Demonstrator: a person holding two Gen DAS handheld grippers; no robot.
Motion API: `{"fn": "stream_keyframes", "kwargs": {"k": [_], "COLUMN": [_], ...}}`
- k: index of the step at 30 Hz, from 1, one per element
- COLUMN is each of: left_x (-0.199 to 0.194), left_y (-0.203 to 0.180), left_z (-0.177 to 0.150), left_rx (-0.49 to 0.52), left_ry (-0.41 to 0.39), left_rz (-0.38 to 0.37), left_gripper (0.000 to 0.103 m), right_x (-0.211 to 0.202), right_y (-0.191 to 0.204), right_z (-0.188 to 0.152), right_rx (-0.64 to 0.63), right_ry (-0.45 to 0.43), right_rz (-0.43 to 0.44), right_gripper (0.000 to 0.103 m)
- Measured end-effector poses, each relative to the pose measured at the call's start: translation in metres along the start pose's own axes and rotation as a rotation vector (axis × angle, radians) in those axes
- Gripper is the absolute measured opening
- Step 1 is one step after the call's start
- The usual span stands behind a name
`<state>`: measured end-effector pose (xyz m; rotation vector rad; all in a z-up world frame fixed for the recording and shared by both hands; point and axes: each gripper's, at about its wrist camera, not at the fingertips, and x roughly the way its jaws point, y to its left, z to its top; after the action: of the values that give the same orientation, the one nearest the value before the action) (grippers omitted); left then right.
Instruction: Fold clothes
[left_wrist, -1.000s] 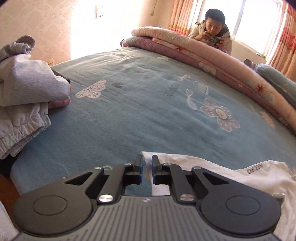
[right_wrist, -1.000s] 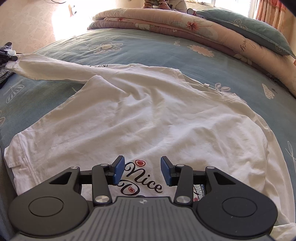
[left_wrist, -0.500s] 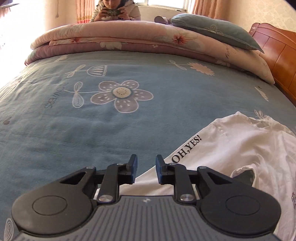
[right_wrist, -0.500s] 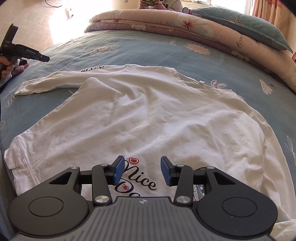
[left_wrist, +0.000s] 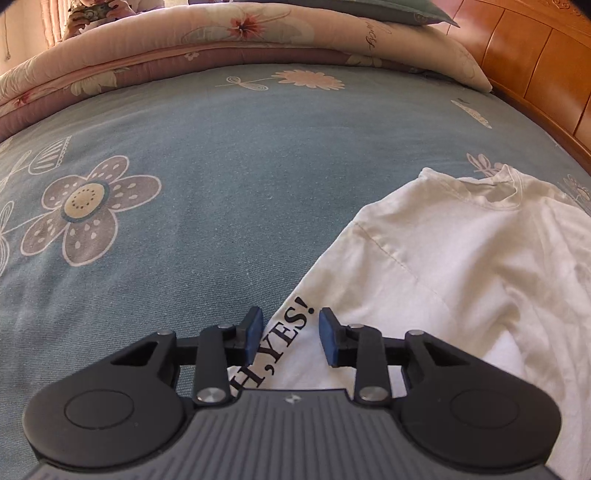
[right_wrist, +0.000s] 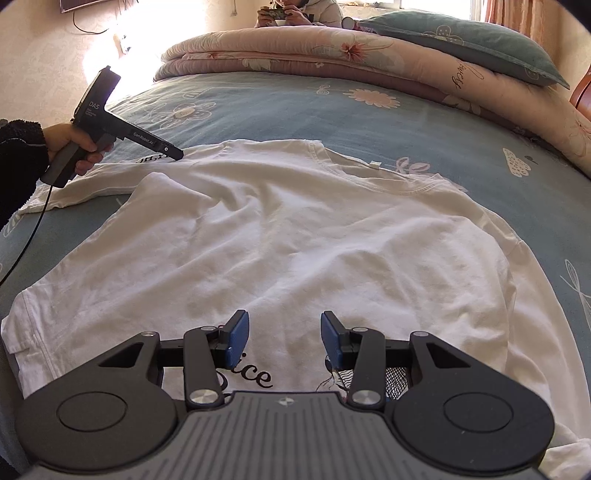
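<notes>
Left wrist view: blue flowered bed sheet fills the left and middle; the white long-sleeved shirt lies at the right, its collar toward the wooden bed frame.
Left gripper: over the printed sleeve; jaws opening, the lettered cloth seen in the gap, neither pad pressing on it, nothing held.
Right wrist view, left edge: a hand holds the left gripper's handle, its tip at the outstretched sleeve near the shoulder.
Shirt position: spread flat across the sheet, front up, hem nearest the camera, collar at the far side, one sleeve stretched to the left.
Right gripper: above the hem print; jaws part open, empty, clear of the cloth.
Behind: rolled quilts, a pillow, a person seated past them.
Done: shirt laid out and roughly smoothed, by the look of it.
Left: no fold yet visible; sleeves, sides and the hem-to-collar fold all appear to remain.
</notes>
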<state>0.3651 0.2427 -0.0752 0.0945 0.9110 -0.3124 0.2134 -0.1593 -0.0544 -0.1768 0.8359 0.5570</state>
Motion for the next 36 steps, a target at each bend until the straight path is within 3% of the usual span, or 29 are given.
{"fn": "stream_keyframes", "kwargs": {"k": [4,7,10,13,16,19,22,27,33,36], "left_x": [-0.003,-0.005,-0.009,-0.013,-0.001,0.001,-0.004,-0.063,-0.117,-0.128], "left_y": [-0.011,-0.025,-0.037,-0.025,-0.022,-0.02,-0.017,-0.032,-0.059,-0.076], "left_z": [-0.002,-0.003,0.0,0.012,0.017,0.014,0.01,-0.006,-0.069,-0.11], "left_rx": [0.058,0.109,0.151,0.059,0.031,-0.01,-0.064,-0.092,-0.237,-0.317], "left_ry": [0.029,0.034,0.01,-0.039,-0.024,-0.013,-0.016,-0.051,0.036,0.112], "left_rz": [-0.01,0.041,0.123,0.161,0.194,0.194,0.181,0.135,-0.114,-0.176], "left_gripper": [0.032,0.0,0.0,0.0,0.001,0.002,0.01,0.014,0.02,0.024], "right_x": [0.006,0.009,0.01,0.009,0.007,0.002,-0.004,-0.019,-0.036,-0.044], "right_y": [-0.001,0.001,0.002,0.002,0.001,0.003,0.007,0.022,0.056,0.07], "right_z": [-0.003,-0.004,-0.004,-0.004,-0.004,-0.006,-0.008,-0.012,-0.025,-0.032], "right_rx": [0.016,0.02,0.016,0.016,0.026,0.023,0.013,-0.034,-0.116,-0.14], "right_ry": [-0.004,-0.007,-0.009,-0.008,-0.014,-0.016,-0.017,-0.028,-0.044,-0.043], "right_rz": [0.006,0.016,0.014,0.008,0.005,0.004,0.004,0.038,0.089,0.129], "right_gripper": [0.048,0.048,0.048,0.048,0.048,0.048,0.048,0.048,0.048,0.048]}}
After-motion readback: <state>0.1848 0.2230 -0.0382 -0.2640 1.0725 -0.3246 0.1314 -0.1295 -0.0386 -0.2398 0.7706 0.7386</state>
